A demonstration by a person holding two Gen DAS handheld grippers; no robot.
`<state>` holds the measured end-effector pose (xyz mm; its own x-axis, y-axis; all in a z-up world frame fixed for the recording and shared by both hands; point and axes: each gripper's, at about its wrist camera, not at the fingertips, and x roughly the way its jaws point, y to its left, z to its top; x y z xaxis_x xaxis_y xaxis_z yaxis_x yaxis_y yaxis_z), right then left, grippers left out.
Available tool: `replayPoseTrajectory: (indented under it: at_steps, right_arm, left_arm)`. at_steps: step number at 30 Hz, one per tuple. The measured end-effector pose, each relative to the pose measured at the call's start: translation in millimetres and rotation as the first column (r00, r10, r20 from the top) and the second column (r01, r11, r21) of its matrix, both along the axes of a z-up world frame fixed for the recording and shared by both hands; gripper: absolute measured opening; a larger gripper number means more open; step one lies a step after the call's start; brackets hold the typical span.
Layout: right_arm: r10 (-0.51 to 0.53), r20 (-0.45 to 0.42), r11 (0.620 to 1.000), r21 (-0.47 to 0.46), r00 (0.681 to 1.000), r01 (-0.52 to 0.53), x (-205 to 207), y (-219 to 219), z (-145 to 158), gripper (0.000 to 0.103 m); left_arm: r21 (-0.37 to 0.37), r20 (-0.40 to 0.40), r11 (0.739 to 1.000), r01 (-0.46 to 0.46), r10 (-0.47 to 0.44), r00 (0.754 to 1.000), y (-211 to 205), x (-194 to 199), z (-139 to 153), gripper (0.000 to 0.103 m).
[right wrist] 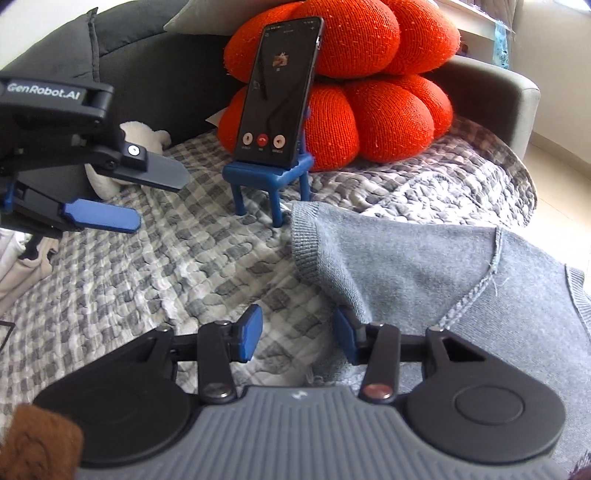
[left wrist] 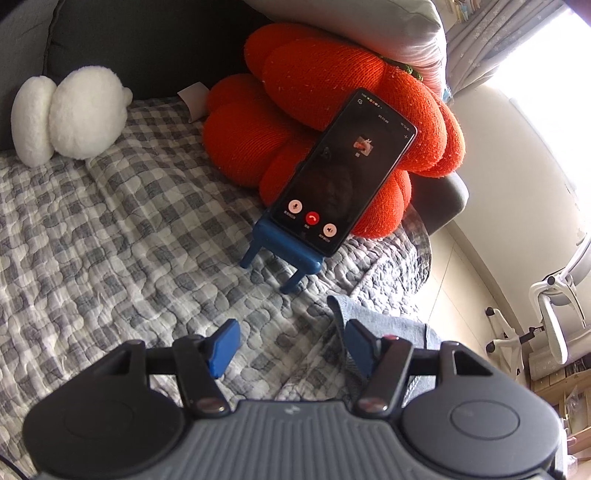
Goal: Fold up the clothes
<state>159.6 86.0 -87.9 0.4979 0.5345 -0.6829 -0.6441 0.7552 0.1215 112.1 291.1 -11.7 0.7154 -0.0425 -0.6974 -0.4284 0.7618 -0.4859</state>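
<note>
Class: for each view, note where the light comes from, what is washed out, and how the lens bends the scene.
Left wrist view: daylight from the window at right, blown out white; fisheye curves the wall and floor. Right wrist view: brightest at the upper right; the sweater is evenly lit; the frame edges bow, and the corners go dark.

We see a phone [right wrist: 282,90] with a call screen lit, propped upright on a small blue chair-shaped stand [right wrist: 271,177] that sits on the grey checked quilt [left wrist: 110,229]. Just behind the phone is an orange knitted pumpkin cushion [left wrist: 332,96], touching it, with a grey pillow [left wrist: 369,26] above that cushion. Well left of the phone there's a white plush toy [left wrist: 70,114] against the dark sofa back [left wrist: 147,48], and far right of the phone a white office chair [left wrist: 554,317] on the floor.
</note>
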Motion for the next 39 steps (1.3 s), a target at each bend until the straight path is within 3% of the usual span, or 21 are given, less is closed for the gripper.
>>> replayPoseTrajectory:
  at_steps: [6,7,10,14,20,27,29,30,31,39]
  right_arm:
    - [-0.03,0.029,0.999,-0.029,0.999,0.03,3,-3,-6,0.038]
    - [-0.035,0.033,0.999,-0.034,0.999,0.036,3,-3,-6,0.035]
    - [-0.049,0.048,0.998,-0.048,0.998,0.051,4,-4,-9,0.013]
    - [-0.07,0.051,0.996,-0.046,0.996,0.072,6,-6,-10,0.005]
    - [-0.057,-0.105,0.983,0.168,0.993,0.074,14,-18,1,0.004]
    - [0.034,-0.302,0.905,0.414,0.953,0.099,24,-29,0,0.004]
    - [0.035,-0.326,0.911,0.399,0.945,0.104,24,-24,-4,0.006]
    - [0.017,-0.315,0.927,0.361,0.949,0.103,23,-20,-5,0.014]
    - [-0.003,-0.298,0.941,0.323,0.954,0.104,21,-16,-5,0.016]
    - [-0.073,-0.27,0.95,0.275,0.96,0.149,15,-15,-10,0.016]
  left_arm:
    - [-0.008,-0.005,1.0,0.002,-0.002,1.0,1,0,-2,0.064]
    - [-0.01,-0.006,1.0,0.003,-0.003,1.0,1,0,-2,0.064]
    - [-0.027,-0.005,1.0,0.005,-0.005,1.0,2,0,-4,0.064]
    - [-0.064,0.005,0.998,0.014,-0.013,1.0,4,0,-6,0.064]
    - [-0.079,0.011,0.997,0.013,-0.013,1.0,3,0,-6,0.064]
    - [-0.083,0.015,0.997,0.007,-0.006,1.0,4,-1,-6,0.064]
    - [-0.083,0.015,0.997,0.007,-0.006,1.0,3,-1,-5,0.064]
    - [-0.082,0.014,0.997,0.008,-0.007,1.0,3,-1,-6,0.064]
    - [-0.081,0.013,0.997,0.009,-0.008,1.0,3,-1,-6,0.064]
    - [-0.092,0.017,0.996,0.01,-0.009,1.0,2,1,-6,0.064]
